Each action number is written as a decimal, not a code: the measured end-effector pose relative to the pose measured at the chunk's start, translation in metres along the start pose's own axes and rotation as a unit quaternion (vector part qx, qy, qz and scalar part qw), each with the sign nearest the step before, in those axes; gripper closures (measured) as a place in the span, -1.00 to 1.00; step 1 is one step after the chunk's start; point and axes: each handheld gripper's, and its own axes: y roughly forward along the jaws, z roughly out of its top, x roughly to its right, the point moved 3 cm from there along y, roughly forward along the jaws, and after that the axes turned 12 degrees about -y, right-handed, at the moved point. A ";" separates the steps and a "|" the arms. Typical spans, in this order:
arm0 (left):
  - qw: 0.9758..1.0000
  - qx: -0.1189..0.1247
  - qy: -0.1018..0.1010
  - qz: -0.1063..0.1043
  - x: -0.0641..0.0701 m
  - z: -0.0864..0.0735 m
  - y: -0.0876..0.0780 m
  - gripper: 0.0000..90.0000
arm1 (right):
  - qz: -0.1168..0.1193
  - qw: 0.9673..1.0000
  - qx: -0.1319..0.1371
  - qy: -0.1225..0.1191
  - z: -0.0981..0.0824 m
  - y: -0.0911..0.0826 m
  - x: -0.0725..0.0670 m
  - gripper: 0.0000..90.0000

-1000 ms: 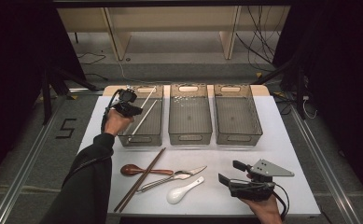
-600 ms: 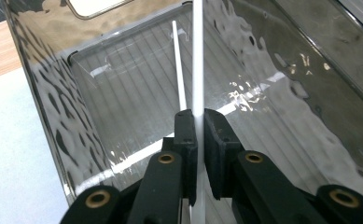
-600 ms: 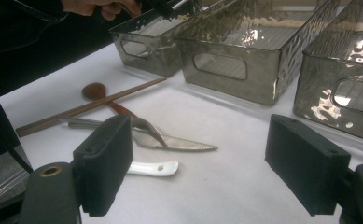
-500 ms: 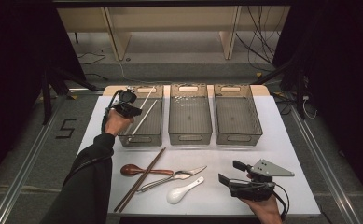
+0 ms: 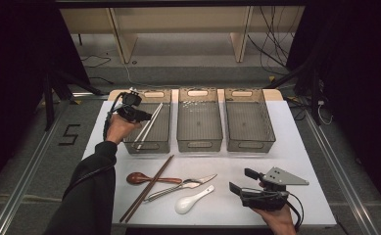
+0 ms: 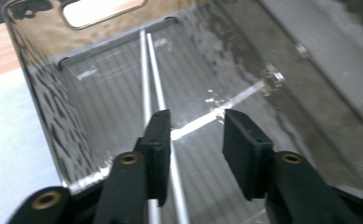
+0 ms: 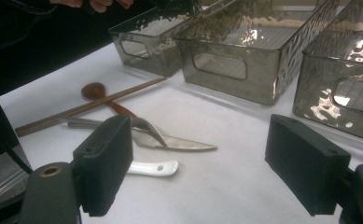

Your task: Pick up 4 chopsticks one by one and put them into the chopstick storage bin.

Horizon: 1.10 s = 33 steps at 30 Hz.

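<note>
My left gripper (image 5: pixel 146 116) hovers over the leftmost grey bin (image 5: pixel 149 147), held by a hand in a dark sleeve. In the left gripper view, its jaws (image 6: pixel 195 116) have just been opening and stand apart with nothing pressed between them. A pair of pale chopsticks (image 6: pixel 151 70) lies lengthwise in the bin (image 6: pixel 44 102), passing beside the left pad. From above, the chopsticks (image 5: pixel 146 128) slant across that bin. My right gripper (image 5: pixel 239 179) rests open at the front right of the white table, its jaws (image 7: pixel 198 135) wide with nothing between them.
Two more grey bins, middle (image 5: pixel 199 142) and right (image 5: pixel 249 144), stand in the row. In front lie a brown wooden spoon (image 5: pixel 139 178), brown chopsticks (image 5: pixel 146 188), a metal knife and spoon (image 5: pixel 183 186) and a white spoon (image 5: pixel 193 200).
The left gripper's jaws have parted and let go of the pale chopsticks, which now lie in the left bin. The right gripper has stayed put.
</note>
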 end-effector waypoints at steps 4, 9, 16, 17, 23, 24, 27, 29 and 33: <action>1.000 0.002 -0.002 -0.020 0.007 -0.002 -0.012 0.18 | -0.001 1.000 0.001 0.000 0.000 0.000 0.000 -0.47; 0.999 -0.002 -0.001 -0.036 0.015 -0.008 -0.026 0.01 | -0.001 1.000 0.000 0.000 0.000 -0.001 0.000 -0.47; 0.999 -0.002 0.004 -0.052 0.025 -0.031 -0.043 -0.16 | -0.001 1.000 0.000 0.000 0.000 -0.001 0.000 -0.47; 0.999 -0.003 0.005 -0.051 0.026 -0.034 -0.045 -0.19 | -0.001 1.000 0.001 0.000 0.000 -0.001 0.000 -0.47; 0.999 0.000 0.007 -0.054 0.031 -0.050 -0.052 -0.31 | 0.000 1.000 0.000 -0.001 0.000 0.000 0.000 -0.47; 0.999 0.000 0.008 -0.053 0.032 -0.053 -0.052 -0.33 | 0.000 1.000 0.000 0.000 0.000 0.000 0.000 -0.47; 0.999 0.001 0.009 -0.054 0.035 -0.059 -0.055 -0.37 | -0.001 1.000 0.001 0.000 0.001 -0.001 0.000 -0.47; 0.999 0.001 0.010 -0.050 0.037 -0.063 -0.057 -0.40 | -0.001 1.000 0.002 0.000 0.001 -0.001 0.000 -0.47; 0.998 -0.006 0.016 -0.053 0.040 -0.071 -0.058 -0.43 | -0.001 1.000 0.003 -0.001 0.001 -0.001 -0.001 -0.47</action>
